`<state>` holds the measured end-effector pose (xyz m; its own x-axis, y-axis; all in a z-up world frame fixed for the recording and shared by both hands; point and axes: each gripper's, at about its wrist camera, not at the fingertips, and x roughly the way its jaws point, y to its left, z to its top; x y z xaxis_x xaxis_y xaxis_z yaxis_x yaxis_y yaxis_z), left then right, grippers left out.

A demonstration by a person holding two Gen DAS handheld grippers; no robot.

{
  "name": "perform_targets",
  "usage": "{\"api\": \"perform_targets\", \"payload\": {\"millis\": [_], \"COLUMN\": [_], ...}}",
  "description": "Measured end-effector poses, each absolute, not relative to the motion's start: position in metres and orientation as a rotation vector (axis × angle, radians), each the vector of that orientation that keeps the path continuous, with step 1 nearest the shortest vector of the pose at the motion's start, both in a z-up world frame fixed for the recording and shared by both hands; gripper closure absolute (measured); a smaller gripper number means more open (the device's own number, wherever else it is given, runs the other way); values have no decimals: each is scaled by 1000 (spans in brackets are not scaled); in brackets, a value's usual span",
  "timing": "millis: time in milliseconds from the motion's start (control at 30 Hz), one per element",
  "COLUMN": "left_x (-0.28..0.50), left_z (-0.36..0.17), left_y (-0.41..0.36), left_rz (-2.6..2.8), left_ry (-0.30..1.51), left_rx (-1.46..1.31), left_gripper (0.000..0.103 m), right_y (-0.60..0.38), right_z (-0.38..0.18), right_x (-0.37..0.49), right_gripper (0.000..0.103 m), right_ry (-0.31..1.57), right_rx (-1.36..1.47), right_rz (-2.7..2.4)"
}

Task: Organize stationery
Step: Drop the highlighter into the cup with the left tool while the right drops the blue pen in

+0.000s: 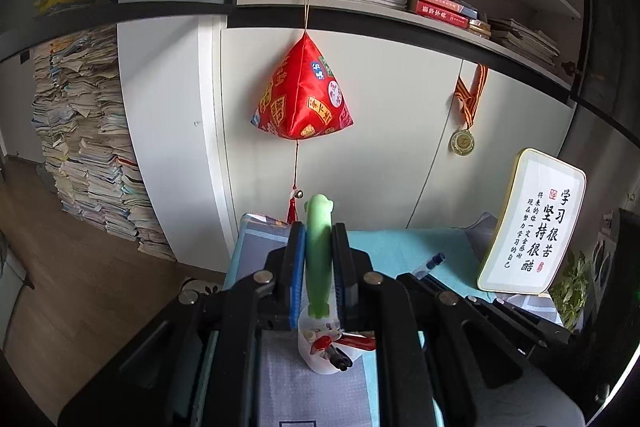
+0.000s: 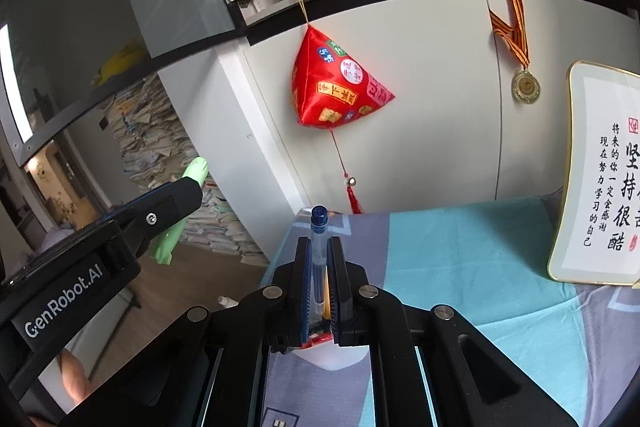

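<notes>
My left gripper (image 1: pixel 319 227) is shut on a green novelty pen (image 1: pixel 319 251), held upright, its lower end just above a white pen cup (image 1: pixel 320 347) that holds several red and black pens. The same gripper (image 2: pixel 192 183) and green pen (image 2: pixel 170 241) show at the left of the right wrist view. My right gripper (image 2: pixel 320 243) is shut on a clear pen with a blue cap (image 2: pixel 319 239), held upright above the white cup (image 2: pixel 336 357), which is mostly hidden behind the jaws. That blue-capped pen also shows in the left wrist view (image 1: pixel 430 263).
The cup stands on a table with a teal and grey cloth (image 2: pixel 460 251). A framed calligraphy sign (image 2: pixel 600 179) leans at the right. A red tetrahedral ornament (image 2: pixel 336 87) and a medal (image 2: pixel 526 87) hang on the white cabinet. A paper stack (image 1: pixel 88 143) stands on the floor.
</notes>
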<state>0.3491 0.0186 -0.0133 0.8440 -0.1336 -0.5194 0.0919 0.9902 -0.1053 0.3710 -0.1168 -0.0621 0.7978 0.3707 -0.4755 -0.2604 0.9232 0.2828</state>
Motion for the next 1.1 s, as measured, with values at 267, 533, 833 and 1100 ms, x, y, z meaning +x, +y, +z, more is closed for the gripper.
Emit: {"api": "perform_targets", "payload": {"millis": [267, 533, 833, 1100], "left_x": [363, 360, 366, 368], "left_z": [-24, -23, -25, -27], "left_y": [22, 17, 19, 21], "left_rz": [-113, -128, -201, -271], "left_ry": [606, 601, 630, 619], "left_rx": [-85, -78, -127, -200], "left_gripper": [91, 92, 92, 88], "right_y": [-97, -100, -122, -122], "right_z": [-89, -99, -81, -56], "right_x": [383, 391, 379, 358], "right_gripper": [95, 95, 42, 30], "right_ry": [622, 653, 592, 475], "right_rx": [153, 194, 294, 146], "right_rz": [335, 352, 334, 144]}}
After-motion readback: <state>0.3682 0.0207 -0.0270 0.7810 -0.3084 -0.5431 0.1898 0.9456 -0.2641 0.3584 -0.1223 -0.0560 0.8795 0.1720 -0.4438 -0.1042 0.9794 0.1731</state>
